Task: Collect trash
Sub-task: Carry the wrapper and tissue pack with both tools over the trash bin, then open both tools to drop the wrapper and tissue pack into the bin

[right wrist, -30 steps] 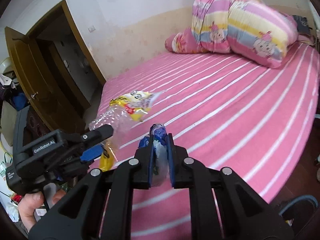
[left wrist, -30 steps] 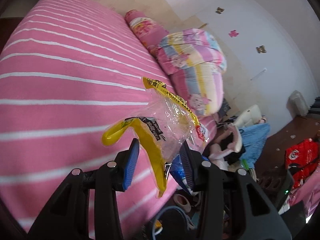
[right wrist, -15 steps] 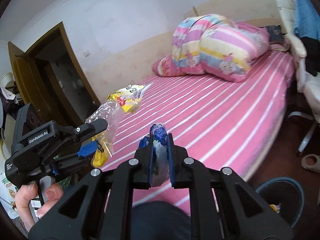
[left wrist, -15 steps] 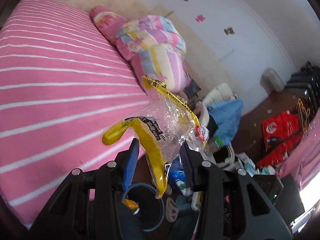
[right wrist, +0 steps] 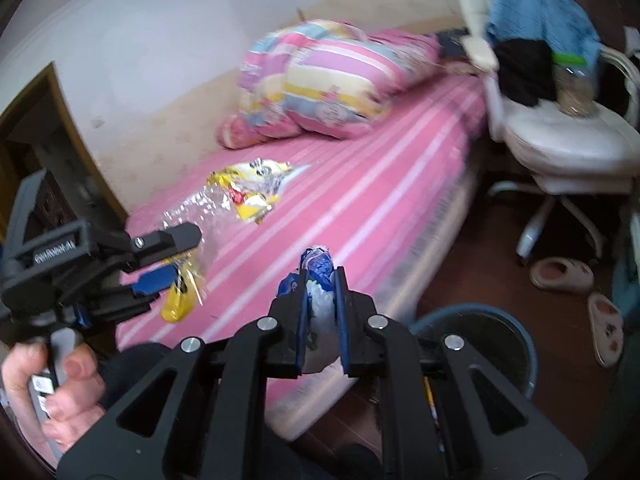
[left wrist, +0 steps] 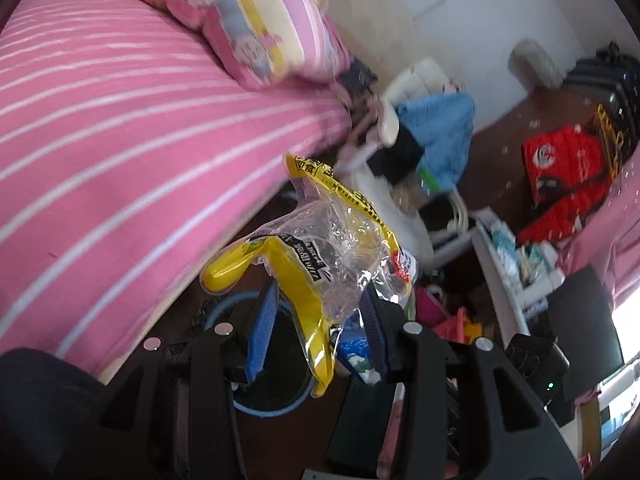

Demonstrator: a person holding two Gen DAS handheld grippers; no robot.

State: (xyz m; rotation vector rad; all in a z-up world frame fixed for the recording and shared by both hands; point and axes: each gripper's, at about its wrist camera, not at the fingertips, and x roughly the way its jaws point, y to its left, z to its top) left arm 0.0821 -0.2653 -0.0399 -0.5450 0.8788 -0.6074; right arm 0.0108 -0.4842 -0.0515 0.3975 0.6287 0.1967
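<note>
My left gripper (left wrist: 318, 320) is shut on a clear and yellow plastic snack bag (left wrist: 336, 252), held in the air over a round blue-rimmed trash bin (left wrist: 268, 396) on the floor beside the bed. The same bag (right wrist: 240, 196) and left gripper (right wrist: 168, 256) show in the right wrist view at the left. My right gripper (right wrist: 322, 292) is shut on a crumpled blue and white wrapper (right wrist: 318, 276), held above the bed's edge. The bin (right wrist: 492, 336) lies just right of it, partly hidden by the gripper.
A pink striped bed (left wrist: 120, 120) with a folded quilt (right wrist: 332, 76) fills the left. A white swivel chair (right wrist: 560, 140) draped with clothes stands by the bed. Slippers (right wrist: 600, 312) lie on the brown floor. Red bags (left wrist: 560, 168) and clutter sit at the right.
Both grippers have swung away from over the bed toward the floor at its side, still holding their trash. The trash bin has come into view under them.
</note>
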